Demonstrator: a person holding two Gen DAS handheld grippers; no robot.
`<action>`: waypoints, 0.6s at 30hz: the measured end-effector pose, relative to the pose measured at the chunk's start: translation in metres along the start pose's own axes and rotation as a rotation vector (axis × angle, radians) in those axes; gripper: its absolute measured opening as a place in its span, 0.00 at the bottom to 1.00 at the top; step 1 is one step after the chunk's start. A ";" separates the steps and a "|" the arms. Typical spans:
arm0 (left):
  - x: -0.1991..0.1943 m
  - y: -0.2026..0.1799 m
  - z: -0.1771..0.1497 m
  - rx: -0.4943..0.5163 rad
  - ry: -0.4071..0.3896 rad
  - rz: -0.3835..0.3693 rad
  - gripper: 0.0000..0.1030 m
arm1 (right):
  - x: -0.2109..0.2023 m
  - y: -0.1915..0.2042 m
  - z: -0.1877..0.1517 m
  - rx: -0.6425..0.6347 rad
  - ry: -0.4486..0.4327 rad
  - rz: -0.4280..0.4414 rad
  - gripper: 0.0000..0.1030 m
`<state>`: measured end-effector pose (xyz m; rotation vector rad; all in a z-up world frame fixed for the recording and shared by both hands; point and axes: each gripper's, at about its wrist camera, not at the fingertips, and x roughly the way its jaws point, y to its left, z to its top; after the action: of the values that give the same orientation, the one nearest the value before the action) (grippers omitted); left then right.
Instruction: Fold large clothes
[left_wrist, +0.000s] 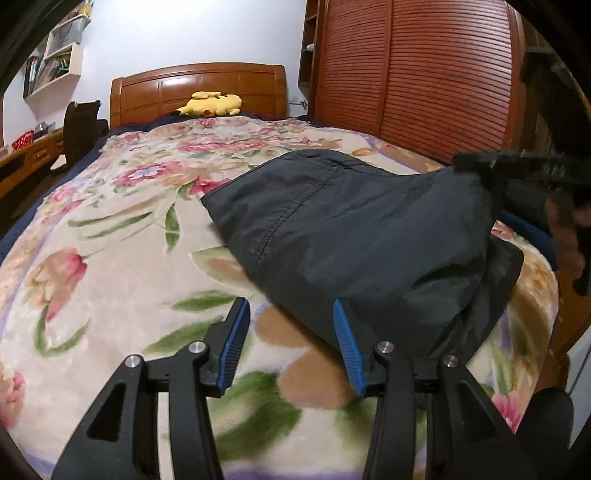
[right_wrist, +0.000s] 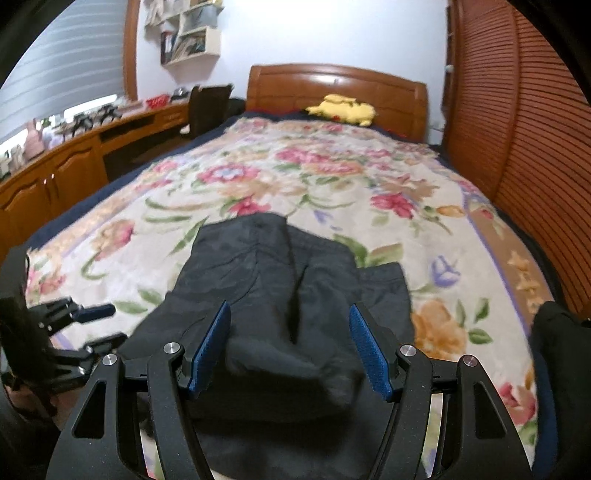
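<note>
A dark grey-black garment (left_wrist: 354, 236) lies bunched and partly folded on the floral bed cover (left_wrist: 122, 266). In the right wrist view the garment (right_wrist: 280, 295) sits directly ahead, folded into a thick pile. My left gripper (left_wrist: 290, 314) is open and empty, with its right finger at the garment's near-left edge. My right gripper (right_wrist: 290, 321) is open over the near end of the garment, with cloth bulging between its blue pads (right_wrist: 212, 339). The right gripper also shows in the left wrist view (left_wrist: 480, 162), blurred, at the garment's raised far right. The left gripper shows at the left of the right wrist view (right_wrist: 99, 325).
A yellow plush toy (left_wrist: 210, 104) lies by the wooden headboard (left_wrist: 199, 85). A slatted wooden wardrobe (left_wrist: 417, 70) runs along the bed's right side. A wooden desk with clutter (right_wrist: 74, 155) and a dark chair (right_wrist: 208, 107) stand on the left. Wall shelves (right_wrist: 188, 33) hang above.
</note>
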<state>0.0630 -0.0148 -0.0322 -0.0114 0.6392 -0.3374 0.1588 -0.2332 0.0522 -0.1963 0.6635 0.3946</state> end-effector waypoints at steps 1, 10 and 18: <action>0.001 0.000 -0.001 0.005 0.005 -0.004 0.44 | 0.007 0.002 -0.002 -0.007 0.020 0.004 0.66; 0.001 -0.005 -0.012 0.038 0.003 0.011 0.45 | 0.057 -0.011 -0.044 0.054 0.139 0.043 0.66; 0.005 -0.001 -0.012 0.024 0.011 0.021 0.45 | 0.058 -0.014 -0.049 0.083 0.126 0.074 0.66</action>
<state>0.0591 -0.0158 -0.0445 0.0199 0.6455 -0.3245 0.1785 -0.2442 -0.0216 -0.1188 0.8116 0.4273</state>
